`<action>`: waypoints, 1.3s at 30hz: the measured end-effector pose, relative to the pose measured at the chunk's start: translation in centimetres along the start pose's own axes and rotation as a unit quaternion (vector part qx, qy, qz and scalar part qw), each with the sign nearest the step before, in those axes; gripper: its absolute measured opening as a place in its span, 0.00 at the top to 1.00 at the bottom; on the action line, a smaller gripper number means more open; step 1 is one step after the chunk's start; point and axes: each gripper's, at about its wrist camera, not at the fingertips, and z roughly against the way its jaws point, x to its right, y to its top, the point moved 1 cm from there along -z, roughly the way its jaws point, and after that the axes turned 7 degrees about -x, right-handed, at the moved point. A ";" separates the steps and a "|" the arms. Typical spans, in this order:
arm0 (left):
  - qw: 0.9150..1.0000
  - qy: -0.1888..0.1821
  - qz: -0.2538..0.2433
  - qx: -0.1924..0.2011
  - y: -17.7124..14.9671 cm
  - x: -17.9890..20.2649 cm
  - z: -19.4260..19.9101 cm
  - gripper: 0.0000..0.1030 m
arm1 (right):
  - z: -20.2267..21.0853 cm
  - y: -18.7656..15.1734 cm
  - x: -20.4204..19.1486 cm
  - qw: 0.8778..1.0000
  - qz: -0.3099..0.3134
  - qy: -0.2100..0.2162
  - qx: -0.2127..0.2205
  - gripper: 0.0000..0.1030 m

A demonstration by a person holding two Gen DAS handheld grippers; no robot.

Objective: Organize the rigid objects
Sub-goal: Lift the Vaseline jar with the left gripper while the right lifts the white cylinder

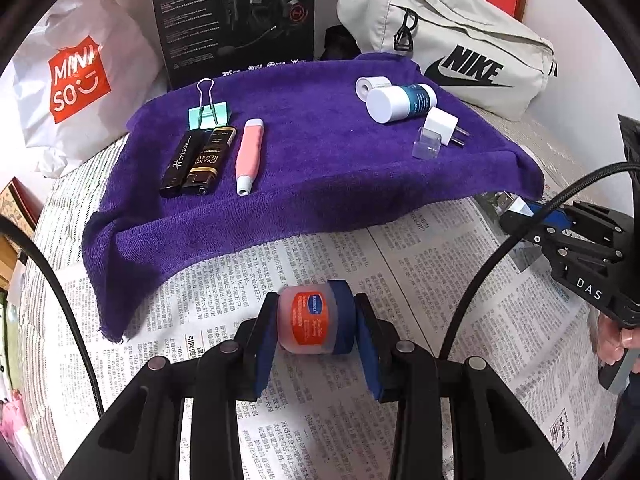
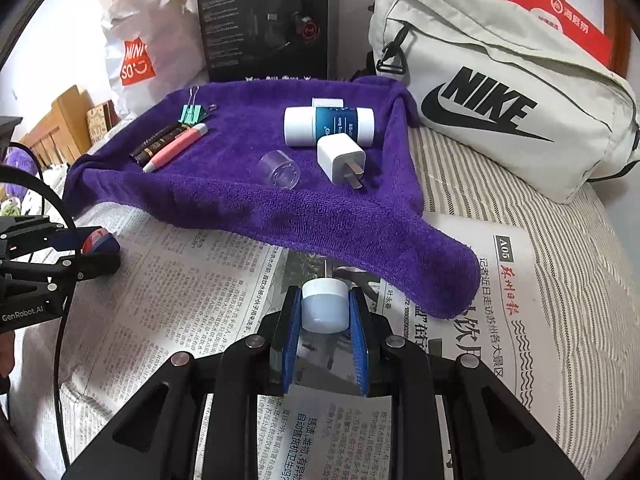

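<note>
Where the newspaper covers the striped bedding, both grippers sit low over it with something clamped between their blue pads. Nearest in the left wrist view, the left gripper has its jaws closed on a small pink jar with an orange label and a dark blue lid, held on its side just above the print. In the right wrist view, the right gripper is closed on a small white plug-like object with a thin metal prong pointing forward, close to the drooping corner of the purple towel. Beyond the newspaper the towel is spread out with items in two groups. On its left side lie two dark lighters side by side, a pink pen-shaped tool just beside them, and a mint green binder clip behind. On its right side, nearest first, are a clear plastic cap, a white charger plug, a white bottle with a blue label lying on its side, and a small white roll touching it. Farthest back stand a white shopping bag, a black headset box and a grey Nike bag.
</note>
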 end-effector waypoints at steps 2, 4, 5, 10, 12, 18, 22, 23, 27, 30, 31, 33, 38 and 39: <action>1.000 0.002 0.002 0.013 -0.3 0.1 0.0 0.66 | 0.0 0.0 0.1 1.000 -0.002 0.002 0.001 0.77; 1.000 0.008 0.000 0.030 -0.7 0.3 0.1 0.66 | 0.0 0.0 0.0 1.000 -0.001 0.002 0.001 0.77; 0.999 0.008 0.001 0.037 -0.9 0.3 0.1 0.66 | 0.0 0.0 0.0 1.000 -0.001 0.002 0.001 0.77; 0.998 -0.003 0.017 0.052 -1.1 -0.3 0.1 0.65 | -0.1 0.0 -0.1 1.000 0.000 0.000 0.001 0.77; 0.999 0.003 0.014 0.053 -1.1 -0.1 0.1 0.65 | -0.1 0.0 -0.1 1.000 0.001 -0.002 0.001 0.77; 0.999 0.004 0.009 0.053 -1.1 0.1 0.1 0.63 | -0.2 0.0 -0.2 1.000 0.006 -0.008 0.002 0.77; 0.999 0.006 0.001 0.052 -1.0 0.5 -0.1 0.60 | -0.2 0.0 -0.3 1.000 0.006 -0.007 0.002 0.77; 0.999 0.005 0.002 0.052 -1.0 0.4 -0.1 0.59 | -0.2 0.0 -0.2 1.000 0.006 -0.008 0.002 0.77; 0.999 0.004 -0.001 0.052 -1.1 0.5 -0.1 0.57 | -0.2 0.0 -0.2 1.000 0.006 -0.008 0.002 0.77; 0.999 0.003 -0.001 0.052 -1.1 0.5 -0.1 0.57 | -0.2 0.1 -0.3 1.000 0.008 -0.009 0.002 0.77; 0.999 0.003 -0.001 0.052 -1.1 0.5 -0.1 0.57 | -0.2 0.1 -0.3 1.000 0.008 -0.010 0.002 0.77; 0.999 0.003 -0.001 0.053 -1.1 0.6 -0.1 0.57 | -0.2 0.0 -0.3 1.000 0.008 -0.010 0.002 0.77; 0.999 0.003 0.000 0.053 -1.1 0.6 0.0 0.57 | -0.3 0.0 -0.4 1.000 0.011 -0.015 0.003 0.77; 0.999 0.003 0.000 0.053 -1.1 0.5 0.0 0.57 | -0.3 0.0 -0.4 1.000 0.012 -0.015 0.003 0.77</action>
